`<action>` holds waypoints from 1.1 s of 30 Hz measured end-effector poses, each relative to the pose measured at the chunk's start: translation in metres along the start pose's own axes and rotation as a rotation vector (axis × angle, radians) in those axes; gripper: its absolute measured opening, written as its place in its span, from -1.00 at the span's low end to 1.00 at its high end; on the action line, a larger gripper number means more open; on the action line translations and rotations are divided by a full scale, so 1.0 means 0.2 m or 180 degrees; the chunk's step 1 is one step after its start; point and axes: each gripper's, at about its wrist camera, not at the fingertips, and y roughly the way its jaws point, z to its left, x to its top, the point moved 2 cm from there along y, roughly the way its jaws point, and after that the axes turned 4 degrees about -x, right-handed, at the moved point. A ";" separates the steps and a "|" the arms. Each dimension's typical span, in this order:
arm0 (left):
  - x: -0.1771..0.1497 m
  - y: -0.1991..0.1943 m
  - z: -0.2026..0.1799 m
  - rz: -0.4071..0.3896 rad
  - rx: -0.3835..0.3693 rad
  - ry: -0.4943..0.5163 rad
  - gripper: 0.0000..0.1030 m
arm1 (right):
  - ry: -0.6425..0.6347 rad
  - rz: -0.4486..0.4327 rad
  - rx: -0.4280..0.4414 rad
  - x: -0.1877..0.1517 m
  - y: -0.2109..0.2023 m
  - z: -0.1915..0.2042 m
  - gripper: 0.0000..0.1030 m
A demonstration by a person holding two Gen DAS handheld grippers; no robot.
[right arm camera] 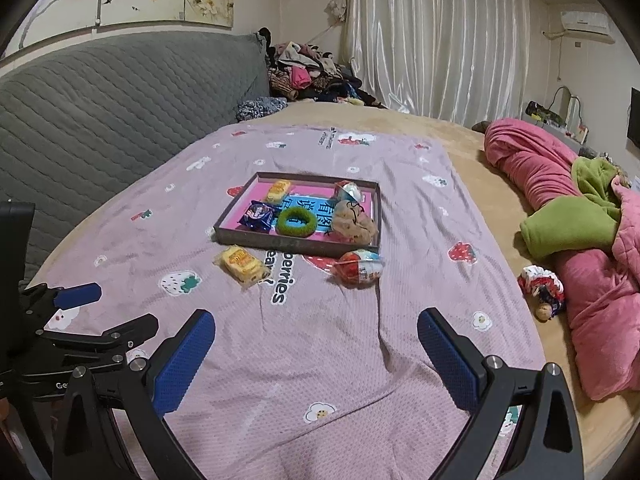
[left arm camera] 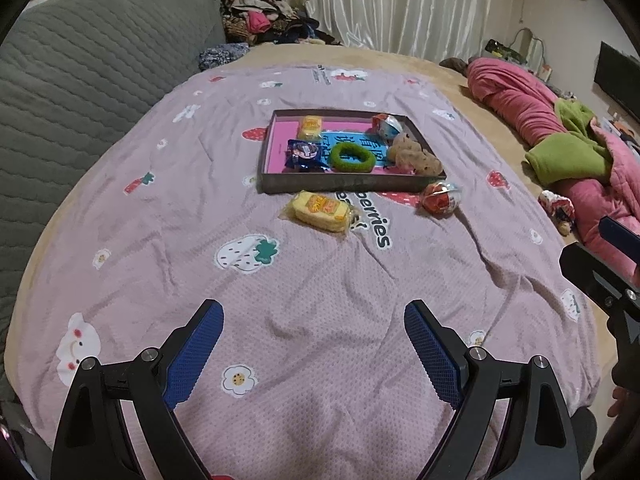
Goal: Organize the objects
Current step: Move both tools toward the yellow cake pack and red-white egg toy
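A shallow dark tray (left arm camera: 340,183) (right arm camera: 294,245) with a pink floor lies mid-bed on a lilac strawberry blanket. Inside it are a yellow snack pack (left arm camera: 311,127), a blue snack pack (left arm camera: 304,154), a green ring (left arm camera: 353,158) (right arm camera: 296,221), a brown plush (left arm camera: 416,154) and a toy egg (left arm camera: 386,124). In front of the tray lie a yellow snack pack (left arm camera: 320,211) (right arm camera: 241,263) and a red-and-white toy egg (left arm camera: 441,197) (right arm camera: 359,266). My left gripper (left arm camera: 314,322) is open and empty, well short of them. My right gripper (right arm camera: 316,330) is open and empty too.
A grey quilted headboard (left arm camera: 80,80) runs along the left. A rolled pink and green duvet (right arm camera: 580,232) lies on the right. A small doll (right arm camera: 542,288) lies beside it. Clothes (right arm camera: 308,72) are piled at the far end by the curtain.
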 end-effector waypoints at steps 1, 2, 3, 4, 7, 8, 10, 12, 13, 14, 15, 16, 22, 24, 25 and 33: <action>0.00 0.01 0.00 0.0010 -0.0001 0.0002 0.79 | 0.0000 0.0010 0.0000 0.00 0.01 0.00 0.98; 0.00 0.02 -0.01 0.0014 -0.0003 0.0005 0.79 | -0.0008 0.0029 0.0002 -0.01 0.03 0.00 0.98; 0.00 0.03 -0.01 0.0016 -0.0001 0.0008 0.79 | -0.0012 0.0036 0.0000 -0.01 0.03 0.00 0.98; 0.00 0.04 -0.01 0.0015 0.0000 0.0008 0.79 | -0.0015 0.0045 -0.0004 -0.02 0.04 0.00 0.98; -0.01 0.08 -0.01 0.0037 -0.0021 -0.0013 0.79 | -0.0006 0.0078 0.0003 -0.02 0.08 -0.01 0.98; -0.01 0.08 -0.01 0.0042 -0.0027 -0.0018 0.79 | -0.0003 0.0096 -0.0001 -0.03 0.09 -0.01 0.98; -0.01 0.11 0.00 0.0071 -0.0037 -0.0024 0.79 | -0.0002 0.0119 -0.0003 -0.03 0.11 -0.02 0.98; -0.01 0.15 0.00 0.0098 -0.0036 -0.0032 0.79 | 0.0002 0.0145 -0.0004 -0.04 0.14 -0.02 0.98; -0.01 0.16 0.00 0.0115 -0.0035 -0.0031 0.79 | 0.0005 0.0156 -0.0006 -0.04 0.15 -0.03 0.98; -0.01 0.18 0.00 0.0130 -0.0031 -0.0036 0.79 | 0.0010 0.0171 -0.0011 -0.05 0.17 -0.03 0.98; -0.01 0.19 0.00 0.0133 -0.0031 -0.0040 0.79 | 0.0013 0.0186 -0.0012 -0.05 0.18 -0.04 0.98; 0.00 0.21 0.00 0.0150 -0.0035 -0.0045 0.79 | 0.0014 0.0197 -0.0014 -0.05 0.20 -0.04 0.98; 0.03 0.31 0.01 0.0190 -0.0060 -0.0092 0.79 | 0.0013 0.0280 -0.0034 -0.06 0.30 -0.07 0.98; 0.05 0.34 0.01 0.0202 -0.0071 -0.0102 0.79 | 0.0003 0.0308 -0.0050 -0.06 0.34 -0.07 0.98; 0.06 0.36 0.01 0.0209 -0.0072 -0.0102 0.80 | 0.0000 0.0317 -0.0056 -0.06 0.35 -0.08 0.98; 0.14 0.49 -0.02 0.0244 -0.0142 -0.0148 0.79 | -0.0009 0.0388 -0.0082 -0.07 0.49 -0.11 0.98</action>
